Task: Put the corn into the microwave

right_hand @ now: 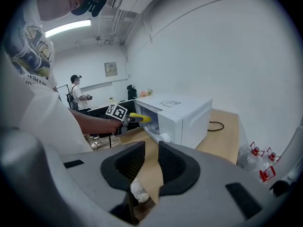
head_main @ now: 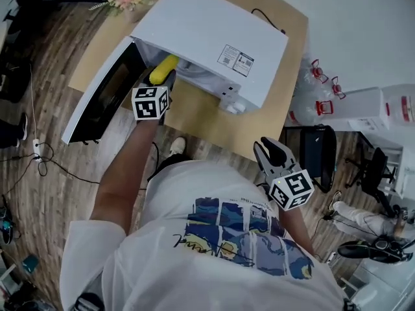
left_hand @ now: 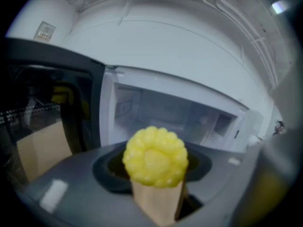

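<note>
Left gripper view showed the left hand-held gripper clamping corn before the open microwave; right gripper view added the right hand-held gripper, jaws slightly apart, empty.

Corn partly hidden — microwave interior blurred.

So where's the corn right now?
In the head view the corn is upper left, held by the left hand-held gripper at the mouth of the open microwave, just right of its door.
</note>
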`<action>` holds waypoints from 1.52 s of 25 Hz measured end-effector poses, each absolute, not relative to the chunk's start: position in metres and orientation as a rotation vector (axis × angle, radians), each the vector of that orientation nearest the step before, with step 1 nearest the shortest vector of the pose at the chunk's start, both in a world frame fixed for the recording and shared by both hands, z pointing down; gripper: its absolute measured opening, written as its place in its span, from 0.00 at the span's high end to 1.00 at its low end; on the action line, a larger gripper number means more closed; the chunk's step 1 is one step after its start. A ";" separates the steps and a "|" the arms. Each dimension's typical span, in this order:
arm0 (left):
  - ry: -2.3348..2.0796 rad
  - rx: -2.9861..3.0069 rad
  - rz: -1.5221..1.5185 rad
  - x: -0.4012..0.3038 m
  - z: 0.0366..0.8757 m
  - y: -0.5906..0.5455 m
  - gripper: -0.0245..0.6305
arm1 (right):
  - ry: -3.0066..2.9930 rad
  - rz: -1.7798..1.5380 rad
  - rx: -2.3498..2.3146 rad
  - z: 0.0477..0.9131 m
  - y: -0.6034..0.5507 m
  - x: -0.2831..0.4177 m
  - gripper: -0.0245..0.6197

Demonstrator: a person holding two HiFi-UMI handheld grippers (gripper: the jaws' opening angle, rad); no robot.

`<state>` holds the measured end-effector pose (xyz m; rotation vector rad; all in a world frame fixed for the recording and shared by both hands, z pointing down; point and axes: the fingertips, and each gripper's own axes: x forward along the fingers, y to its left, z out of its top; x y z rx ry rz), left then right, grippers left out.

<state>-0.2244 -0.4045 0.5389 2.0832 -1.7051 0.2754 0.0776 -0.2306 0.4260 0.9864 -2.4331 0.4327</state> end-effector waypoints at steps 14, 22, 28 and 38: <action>-1.634 2.156 0.393 -0.218 0.577 -0.486 0.58 | -2.303 0.511 1.234 0.432 -0.236 0.068 0.84; -1.622 2.178 0.491 -0.213 0.590 -0.511 0.58 | -2.256 0.551 1.307 0.436 -0.232 0.061 0.84; -1.600 2.220 0.594 -0.204 0.594 -0.522 0.58 | -2.227 0.580 1.347 0.440 -0.228 0.060 0.84; -1.572 2.217 0.722 -0.199 0.611 -0.520 0.57 | -2.168 0.624 1.408 0.445 -0.207 0.065 0.84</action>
